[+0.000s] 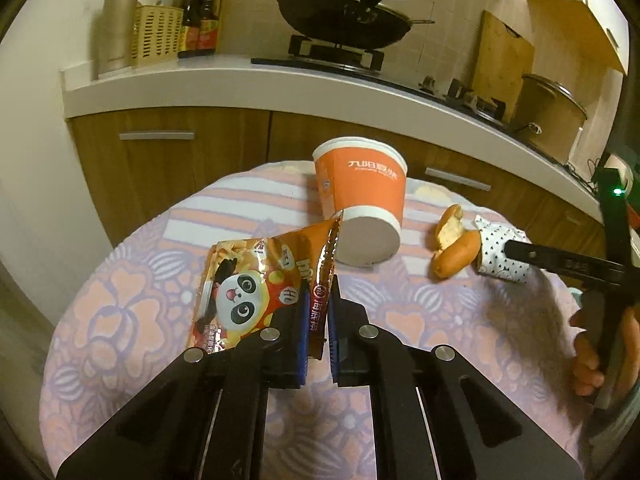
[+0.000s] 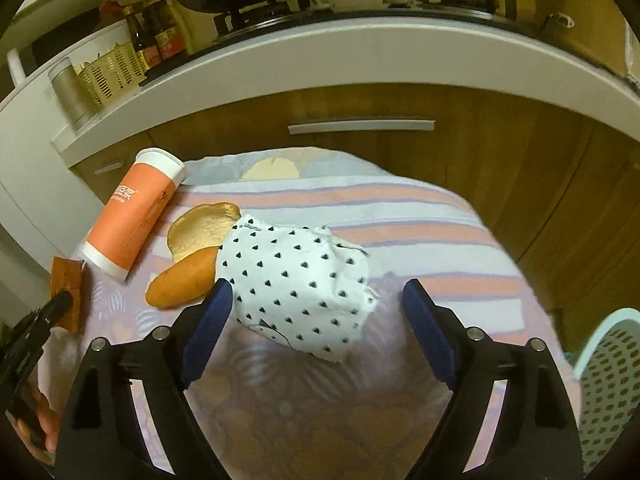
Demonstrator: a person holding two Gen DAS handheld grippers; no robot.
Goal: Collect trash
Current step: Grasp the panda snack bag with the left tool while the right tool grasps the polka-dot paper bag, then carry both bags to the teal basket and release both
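My left gripper [image 1: 319,300] is shut on the edge of a panda-print snack bag [image 1: 256,284], which stands lifted off the round table. Behind the bag an orange paper cup [image 1: 360,196] lies on its side. A torn bread roll [image 1: 454,246] lies to its right, touching a white wrapper with black triangles [image 1: 500,256]. In the right wrist view my right gripper [image 2: 318,300] stands open around that wrapper [image 2: 296,280]; its left pad is close to the paper and the right pad is clear of it. The roll [image 2: 188,268] and cup [image 2: 132,216] lie to the left.
The table wears a floral and striped cloth [image 1: 120,280]. A pale perforated basket [image 2: 612,380] stands at the lower right in the right wrist view. Beyond the table runs a white counter [image 1: 240,76] with wooden cabinets, a wok [image 1: 344,20], bottles and a pot. A hand [image 1: 596,356] holds the right gripper.
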